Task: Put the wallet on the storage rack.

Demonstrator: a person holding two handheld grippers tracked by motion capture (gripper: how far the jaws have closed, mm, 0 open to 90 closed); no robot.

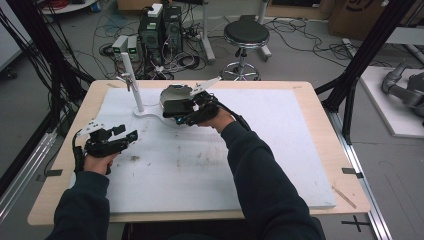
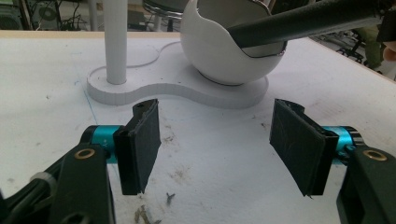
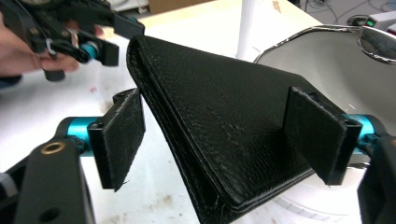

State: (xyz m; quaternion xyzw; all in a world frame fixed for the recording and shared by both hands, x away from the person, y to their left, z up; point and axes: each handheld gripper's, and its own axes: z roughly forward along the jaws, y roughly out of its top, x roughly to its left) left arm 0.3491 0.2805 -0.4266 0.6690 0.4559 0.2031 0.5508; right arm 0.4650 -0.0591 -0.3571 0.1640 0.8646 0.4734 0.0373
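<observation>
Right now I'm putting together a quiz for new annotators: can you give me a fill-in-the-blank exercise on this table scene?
1. The black leather case lies with one end in the white ____-shaped holder.
2. The right gripper has the case between its jaws, which are ____.
3. The left gripper has ____ between its jaws.
4. The white post stands on the same white ____ as the holder.

Missing words: bowl; open; nothing; base
</observation>
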